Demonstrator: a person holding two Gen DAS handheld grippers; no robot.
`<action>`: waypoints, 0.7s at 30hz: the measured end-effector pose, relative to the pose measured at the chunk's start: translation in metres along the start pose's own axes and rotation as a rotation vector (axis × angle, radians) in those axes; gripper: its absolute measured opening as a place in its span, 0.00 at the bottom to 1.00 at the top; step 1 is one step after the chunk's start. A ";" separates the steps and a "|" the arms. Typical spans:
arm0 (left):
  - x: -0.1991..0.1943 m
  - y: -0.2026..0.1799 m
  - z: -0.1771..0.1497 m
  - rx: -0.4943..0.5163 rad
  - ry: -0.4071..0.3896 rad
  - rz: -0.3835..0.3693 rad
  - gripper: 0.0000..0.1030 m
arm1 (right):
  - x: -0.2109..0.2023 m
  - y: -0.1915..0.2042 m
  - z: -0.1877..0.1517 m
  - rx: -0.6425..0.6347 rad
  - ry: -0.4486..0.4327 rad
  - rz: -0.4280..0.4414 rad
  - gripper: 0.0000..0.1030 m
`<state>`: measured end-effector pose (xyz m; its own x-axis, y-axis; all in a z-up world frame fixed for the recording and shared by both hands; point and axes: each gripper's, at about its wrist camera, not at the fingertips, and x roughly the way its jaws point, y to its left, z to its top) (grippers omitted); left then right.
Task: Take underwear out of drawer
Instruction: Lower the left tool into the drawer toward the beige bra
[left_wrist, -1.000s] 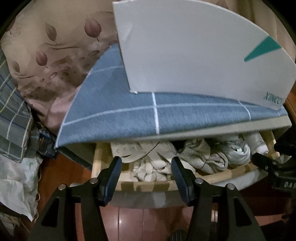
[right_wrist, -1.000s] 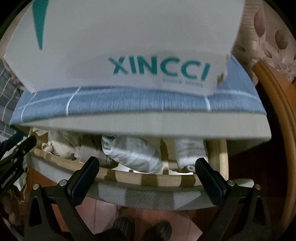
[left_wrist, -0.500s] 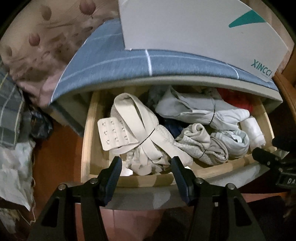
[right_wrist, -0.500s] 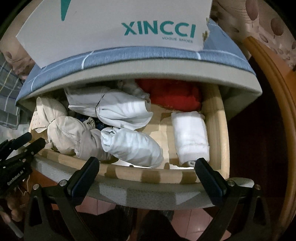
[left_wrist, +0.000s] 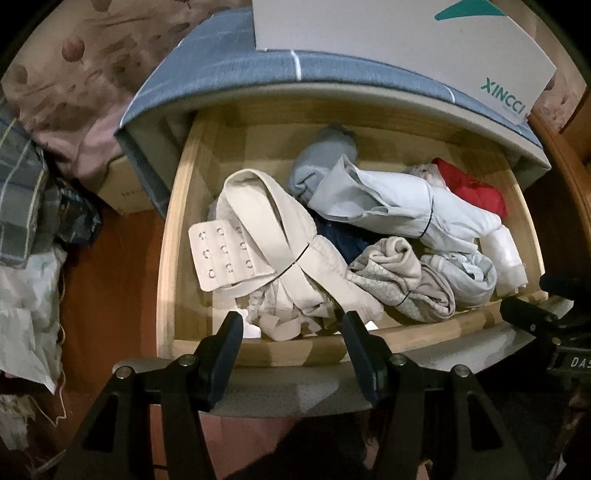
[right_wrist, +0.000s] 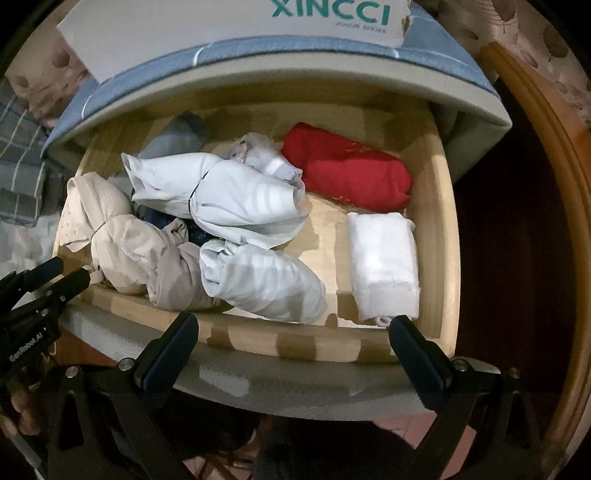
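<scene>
Both views tip downward since the earlier frames: a second ago the drawer's contents were mostly hidden under the blue checked top and the white shoebox, now the whole inside of the drawer (right_wrist: 445, 236) is in sight. Nothing in the drawer looks shifted.

Progress: drawer open, nothing taken out yet. All underwear lies inside. Picking, lifting and carrying out are all left to do, so I judge the task at its start.

Left gripper (left_wrist: 291, 334): partly open, empty, hanging over the front rim of the drawer, just in front of the beige bra (left_wrist: 266, 243), not touching it. Right gripper (right_wrist: 293, 338): wide open, empty, over the front rim between the striped pale bundle (right_wrist: 262, 282) and the white roll (right_wrist: 384, 266), touching neither.

Count in drawer, as far as visible:
- beige bra, one, left side, tied with a thin black band
- beige patterned bundle (left_wrist: 402, 284), one, front middle
- pale striped bundles, two: front one, plus larger one (right_wrist: 221, 195) behind it
- red folded piece (right_wrist: 347, 173), one, back right
- white roll, one, right side
- grey piece (left_wrist: 321, 162), one, at back, partly hidden
- small whitish piece (right_wrist: 258, 153) beside the red one, one
- dark blue cloth (left_wrist: 341, 240) under the pile, one, mostly covered

About nine pieces; there may be more underneath.

Grippers: two. Shoebox (right_wrist: 221, 40) on top: one.
</scene>
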<state>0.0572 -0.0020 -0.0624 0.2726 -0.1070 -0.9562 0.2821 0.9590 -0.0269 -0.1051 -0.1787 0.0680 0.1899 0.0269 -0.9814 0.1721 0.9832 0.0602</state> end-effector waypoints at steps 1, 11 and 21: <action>0.000 0.001 -0.003 0.003 0.004 0.000 0.56 | 0.002 0.000 0.002 -0.005 0.009 0.001 0.98; 0.000 0.004 -0.009 -0.007 0.000 0.023 0.57 | 0.025 -0.002 0.043 0.000 0.064 0.017 0.98; -0.028 0.001 -0.003 -0.052 -0.111 0.021 0.57 | 0.022 -0.001 0.112 -0.099 -0.013 0.030 0.99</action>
<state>0.0474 0.0025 -0.0364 0.3790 -0.1124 -0.9186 0.2277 0.9734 -0.0251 0.0069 -0.1988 0.0667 0.2060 0.0550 -0.9770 0.0701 0.9950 0.0708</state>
